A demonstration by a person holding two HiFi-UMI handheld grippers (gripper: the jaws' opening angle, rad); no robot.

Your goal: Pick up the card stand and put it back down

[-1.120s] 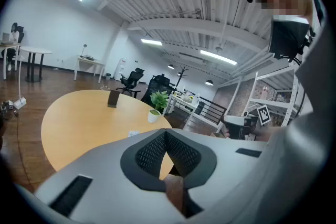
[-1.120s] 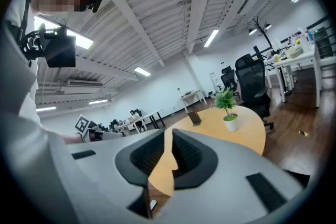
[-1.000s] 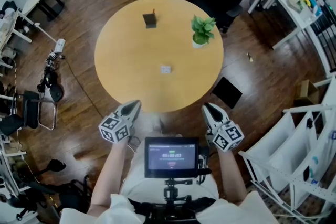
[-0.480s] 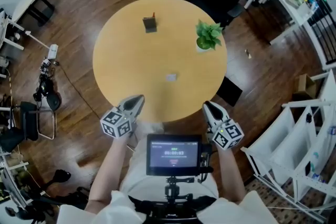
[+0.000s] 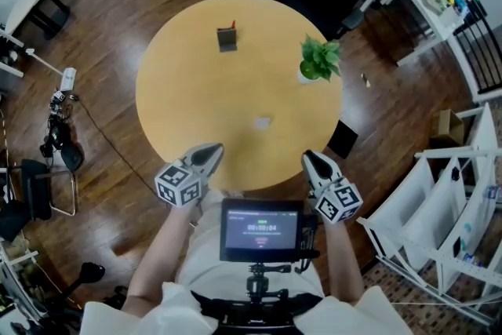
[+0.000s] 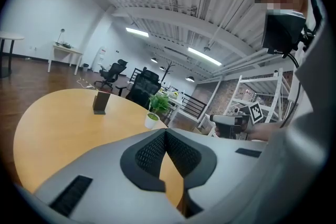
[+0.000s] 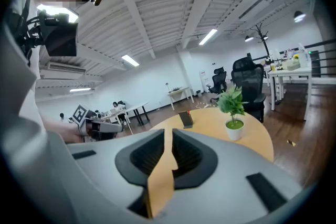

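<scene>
Left tongs closed, right tongs barely apart, both empty; white pot holds plant.

Round wood tbl, card stand, plant, sm white item

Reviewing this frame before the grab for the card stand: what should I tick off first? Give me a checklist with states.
1. Card stand upright on the table, untouched: ok.
2. Potted plant clear of the stand: ok, it stands apart, to the right in the head view.
3. Left tongs open for a grasp: not ok, shut and empty.
4. Right tongs open for a grasp: not ok, only a slim gap, nothing in it.
5. Tongs near the stand: not ok, both at the table's near edge.
</scene>
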